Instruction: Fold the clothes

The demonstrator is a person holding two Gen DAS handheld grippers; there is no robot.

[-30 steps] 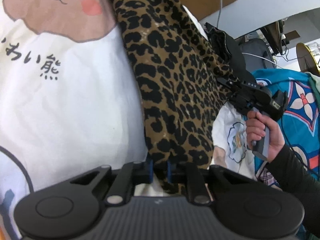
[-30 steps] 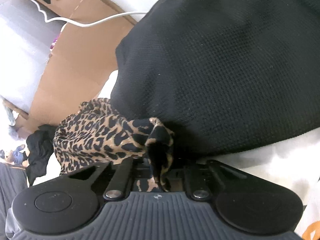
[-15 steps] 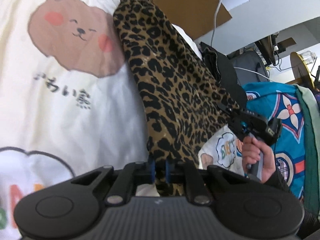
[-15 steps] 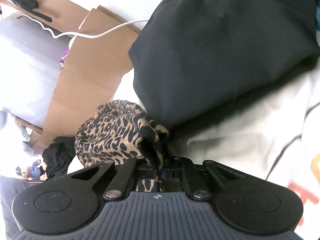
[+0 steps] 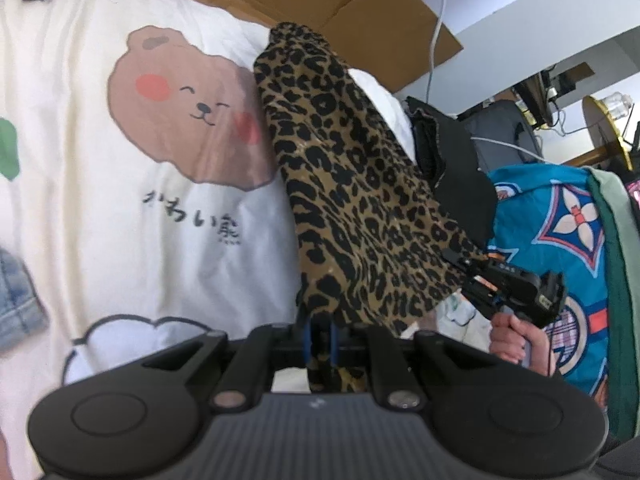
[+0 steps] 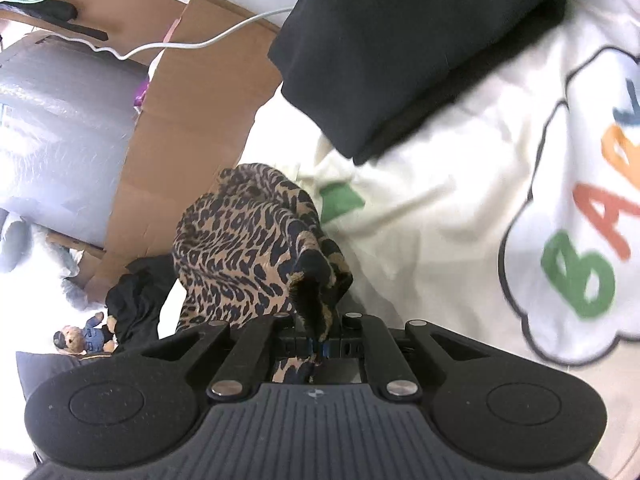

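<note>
The left gripper (image 5: 319, 338) is clamped on one corner of the leopard-print garment (image 5: 352, 200), which stretches ahead of its fingers. The right gripper (image 6: 318, 346) pinches another corner, bunched just beyond its tips.

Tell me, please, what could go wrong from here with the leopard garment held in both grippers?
The leopard garment is pinched only by narrow bunched edges in the left gripper and right gripper, so an edge might slip free. It hangs bunched rather than flat, so the fold may crease. It could drag the black garment nearby.
</note>
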